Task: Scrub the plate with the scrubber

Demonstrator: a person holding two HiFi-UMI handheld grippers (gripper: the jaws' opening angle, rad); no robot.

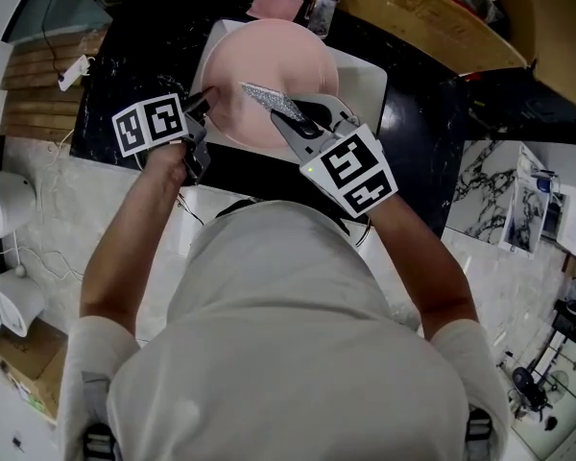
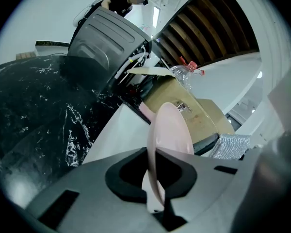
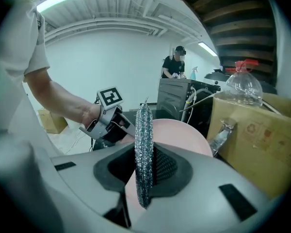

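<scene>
A pink plate (image 1: 274, 80) is held tilted over a white sink basin (image 1: 365, 80). My left gripper (image 1: 204, 104) is shut on the plate's left rim; in the left gripper view the plate (image 2: 169, 135) stands edge-on between the jaws of that left gripper (image 2: 154, 178). My right gripper (image 1: 293, 118) is shut on a flat silver mesh scrubber (image 1: 266, 98), whose tip lies over the plate's face. In the right gripper view the scrubber (image 3: 144, 154) stands upright between the pads of the right gripper (image 3: 144, 171), with the plate (image 3: 184, 135) behind it.
A black marbled counter (image 1: 134, 75) surrounds the sink. Cardboard boxes (image 1: 422, 12) stand behind the sink, with a clear plastic bottle (image 3: 242, 89) on top. A pink cloth (image 1: 276, 4) lies at the sink's far edge. A person (image 3: 174, 64) stands in the background.
</scene>
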